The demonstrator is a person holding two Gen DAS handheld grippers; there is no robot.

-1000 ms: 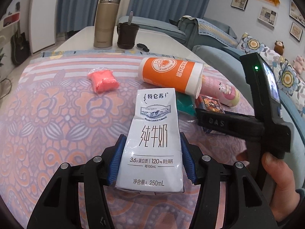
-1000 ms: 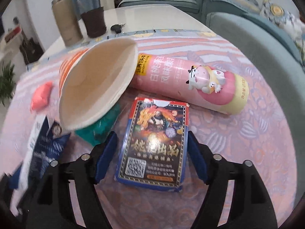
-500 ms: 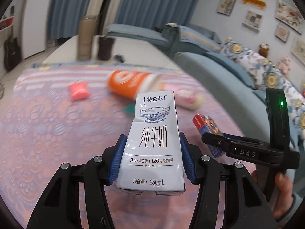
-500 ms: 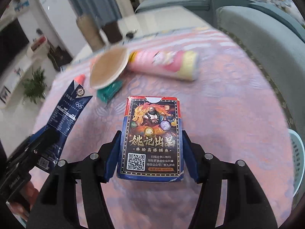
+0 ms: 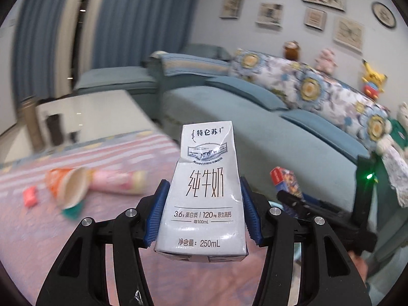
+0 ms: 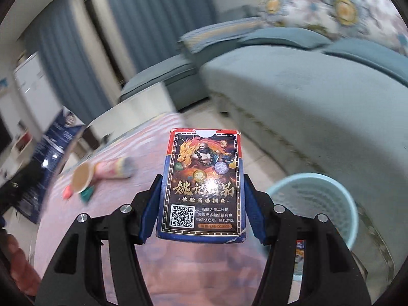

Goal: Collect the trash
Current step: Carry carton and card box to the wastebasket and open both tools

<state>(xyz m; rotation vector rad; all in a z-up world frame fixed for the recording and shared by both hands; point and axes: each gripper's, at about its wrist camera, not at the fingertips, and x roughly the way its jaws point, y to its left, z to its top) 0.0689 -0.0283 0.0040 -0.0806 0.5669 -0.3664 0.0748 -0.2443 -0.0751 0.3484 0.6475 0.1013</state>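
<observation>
Right wrist view: my right tongs (image 6: pixel 201 211) grip the card box (image 6: pixel 202 186), the bin (image 6: pixel 331 191) just beside. My left tongs (image 5: pixel 201 211) clamp the milk carton (image 5: pixel 204 191). Next I must centre each over the bin before releasing.

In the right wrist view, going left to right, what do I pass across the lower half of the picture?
Blue side of the milk carton → orange paper cup → pink tube → card box in the right gripper → light blue mesh bin.

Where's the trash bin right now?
In the right wrist view, the light blue trash bin stands on the floor at lower right, between the table's edge and the blue sofa, just right of the card box in the jaws.
</observation>
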